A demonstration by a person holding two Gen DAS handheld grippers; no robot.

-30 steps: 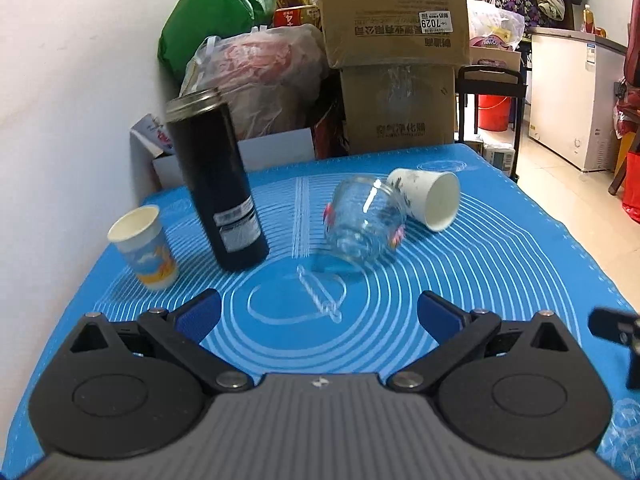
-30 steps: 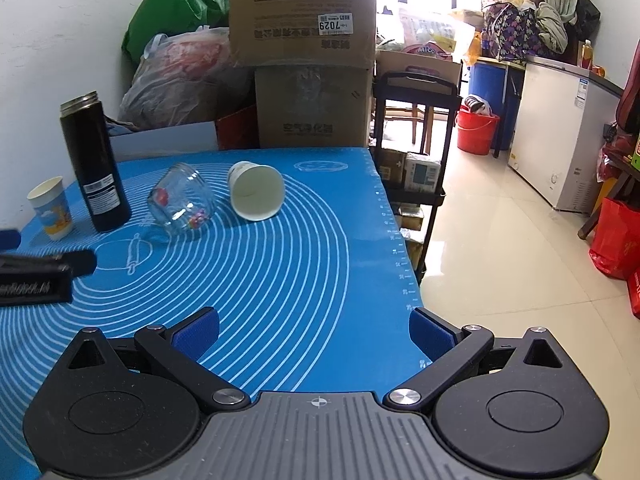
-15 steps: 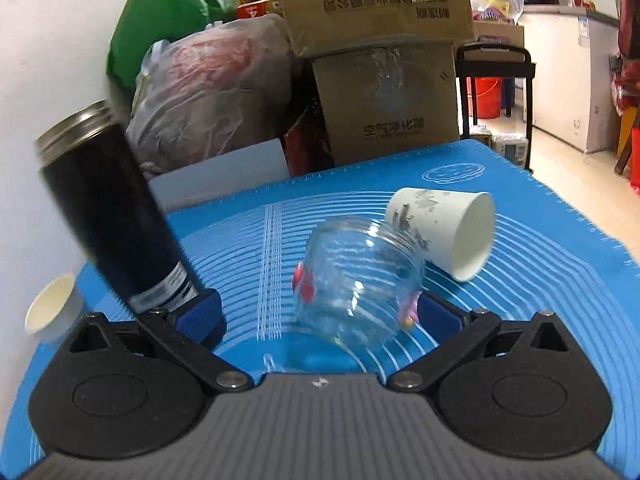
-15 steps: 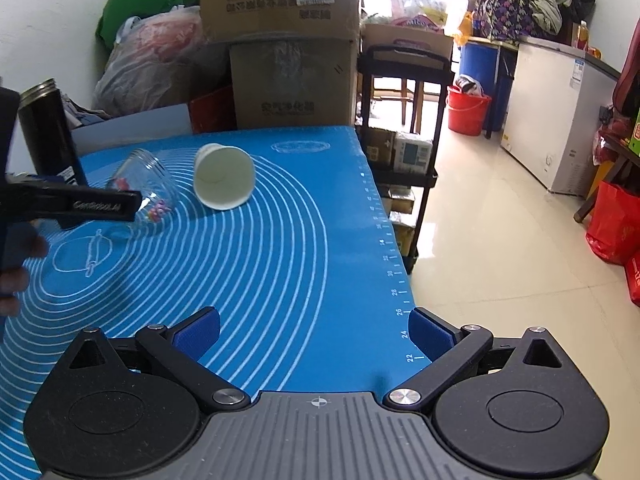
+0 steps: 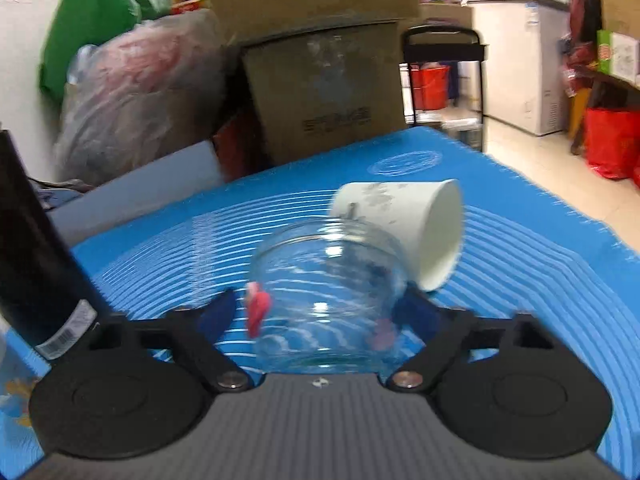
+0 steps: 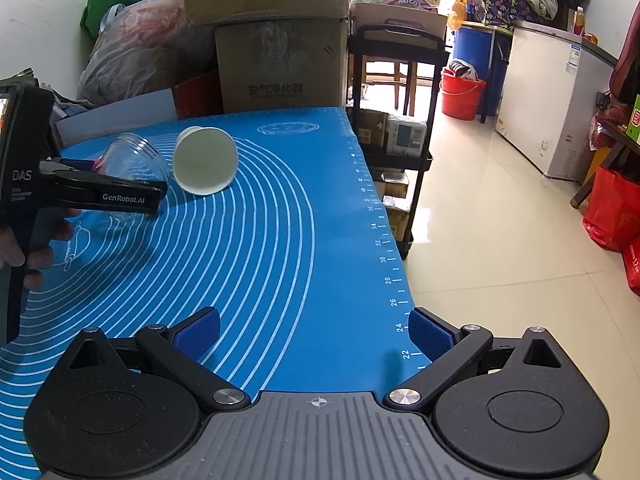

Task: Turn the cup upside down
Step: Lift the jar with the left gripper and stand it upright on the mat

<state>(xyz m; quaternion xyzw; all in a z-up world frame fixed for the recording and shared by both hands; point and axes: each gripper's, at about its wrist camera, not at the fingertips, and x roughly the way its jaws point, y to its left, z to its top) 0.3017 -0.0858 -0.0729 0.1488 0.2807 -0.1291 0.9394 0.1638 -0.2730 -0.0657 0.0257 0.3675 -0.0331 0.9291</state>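
In the left wrist view, the left hand-held gripper (image 5: 324,316) has its blue fingers spread on either side of the glass jar (image 5: 328,300), which lies on its side on the blue mat (image 5: 540,280). The left pad sits just beside the jar's red sticker, with a small gap; the right pad is at the jar's other flank, and contact there cannot be told through the blur. Just past the jar, at 1 o'clock, the paper cup (image 5: 412,228) lies on its side, mouth toward 4 o'clock, its wall touching or nearly touching the jar. At 9 o'clock a black flask (image 5: 36,248) stands at the frame edge. Beyond the desk at 12 o'clock are stacked boxes (image 5: 324,92); bags (image 5: 136,92) sit at 10 o'clock.

In the right wrist view, the right hand-held gripper (image 6: 314,330) hangs spread and empty above the near mat (image 6: 280,260). At 10 o'clock the left tool straddles the jar (image 6: 134,156), and the cup (image 6: 206,166) lies just right of it, mouth facing the camera. A black cart (image 6: 396,92) stands off the desk's far right corner at 1 o'clock.
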